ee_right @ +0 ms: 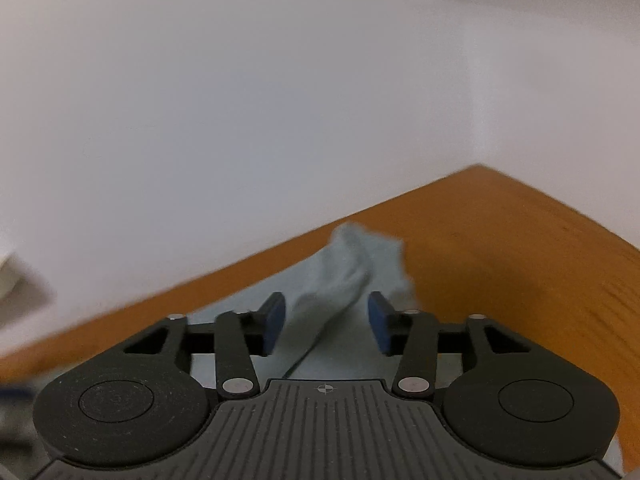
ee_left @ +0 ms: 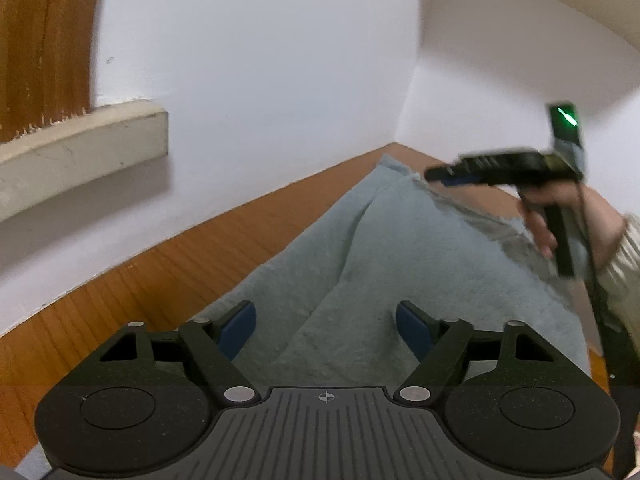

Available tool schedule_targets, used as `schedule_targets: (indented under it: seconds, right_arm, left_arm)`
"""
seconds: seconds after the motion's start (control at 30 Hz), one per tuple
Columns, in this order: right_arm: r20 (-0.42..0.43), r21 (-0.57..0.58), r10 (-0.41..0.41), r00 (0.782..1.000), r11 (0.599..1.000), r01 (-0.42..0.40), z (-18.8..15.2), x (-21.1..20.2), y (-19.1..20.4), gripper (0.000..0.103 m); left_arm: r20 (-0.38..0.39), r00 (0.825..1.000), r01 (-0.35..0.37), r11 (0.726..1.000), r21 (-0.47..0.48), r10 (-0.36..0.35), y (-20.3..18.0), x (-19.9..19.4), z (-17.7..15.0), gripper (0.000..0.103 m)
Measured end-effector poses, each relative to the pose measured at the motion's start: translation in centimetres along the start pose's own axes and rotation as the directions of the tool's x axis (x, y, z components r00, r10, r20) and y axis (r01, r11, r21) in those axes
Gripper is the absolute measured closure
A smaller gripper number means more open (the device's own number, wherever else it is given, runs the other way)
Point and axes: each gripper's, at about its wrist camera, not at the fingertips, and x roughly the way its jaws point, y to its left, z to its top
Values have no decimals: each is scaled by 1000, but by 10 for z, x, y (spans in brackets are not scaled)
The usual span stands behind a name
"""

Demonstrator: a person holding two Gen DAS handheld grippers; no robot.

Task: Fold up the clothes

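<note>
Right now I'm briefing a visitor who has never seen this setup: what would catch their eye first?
Probably the pale grey-green cloth, rumpled across the wooden table that meets white walls. Next, the left gripper open just above it, blue pads spread. Then the right gripper, also open, over the cloth's raised far corner.

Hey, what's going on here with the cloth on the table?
A person is folding a grey-blue garment spread on a wooden table, with a handheld claw in each hand. The left claw is open just above the near part of the cloth. The right claw is open around a raised fold at the far end, not yet pinching it.
</note>
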Motion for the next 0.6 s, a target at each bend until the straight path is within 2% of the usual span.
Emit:
schedule_targets:
  seconds: [0.07, 0.17, 0.3, 0.33, 0.4, 0.47, 0.53, 0.6]
  right_arm:
    - [-12, -35, 48, 999, 998, -49, -15, -15, 10, 47]
    - [-19, -92, 65, 998, 994, -67, -39, -31, 20, 37]
    - [-34, -153, 49, 998, 987, -53, -54, -37, 28, 36]
    - [-38, -167, 41, 998, 985, -47, -55, -37, 29, 35]
    - [-47, -195, 25, 999, 980, -33, -59, -37, 32, 34]
    - [-55, -222, 8, 998, 975, -20, -62, -37, 35, 27]
    - [-60, -240, 0, 998, 971, -15, -65, -39, 37, 26]
    - [-62, -228, 8, 998, 973, -22, -65, -39, 35, 25]
  left_arm:
    - [-19, 999, 35, 999, -16, -35, 6, -1, 0, 52]
    - [-57, 995, 80, 996, -35, -81, 11, 0, -1, 61]
    - [-90, 991, 98, 994, -39, -101, 18, -8, -4, 60]
    - [-87, 991, 94, 995, -45, -98, 21, -13, -4, 56]
    - [-80, 994, 76, 996, -51, -80, 26, -26, -5, 56]
    - [-87, 995, 51, 997, -58, -56, 33, -35, -7, 56]
    - [-111, 993, 31, 998, -63, -38, 37, -38, -10, 55]
    - [-121, 992, 32, 998, -53, -38, 36, -35, -11, 48]
